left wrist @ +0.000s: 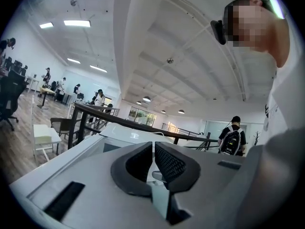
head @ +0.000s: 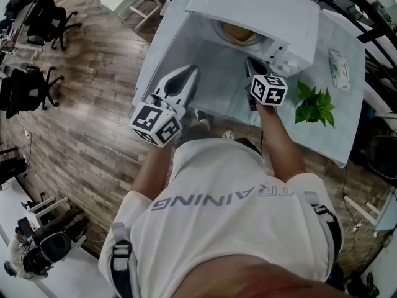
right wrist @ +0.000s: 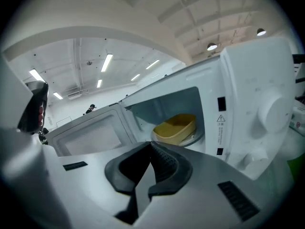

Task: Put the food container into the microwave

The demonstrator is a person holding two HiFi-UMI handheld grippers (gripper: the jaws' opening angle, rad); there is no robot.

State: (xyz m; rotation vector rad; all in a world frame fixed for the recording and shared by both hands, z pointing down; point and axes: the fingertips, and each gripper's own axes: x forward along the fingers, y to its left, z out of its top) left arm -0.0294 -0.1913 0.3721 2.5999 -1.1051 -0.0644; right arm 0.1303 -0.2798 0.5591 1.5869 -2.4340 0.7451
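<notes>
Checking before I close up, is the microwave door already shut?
No, the microwave door stands open, with the yellow container visible inside.

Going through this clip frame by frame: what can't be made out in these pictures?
- Inside of the food container: in the right gripper view its own wall hides it; in the head view the microwave roof covers most of it.
- Markings round the dial: right gripper view, too small.
- Print on the white packet: head view, too small.
</notes>
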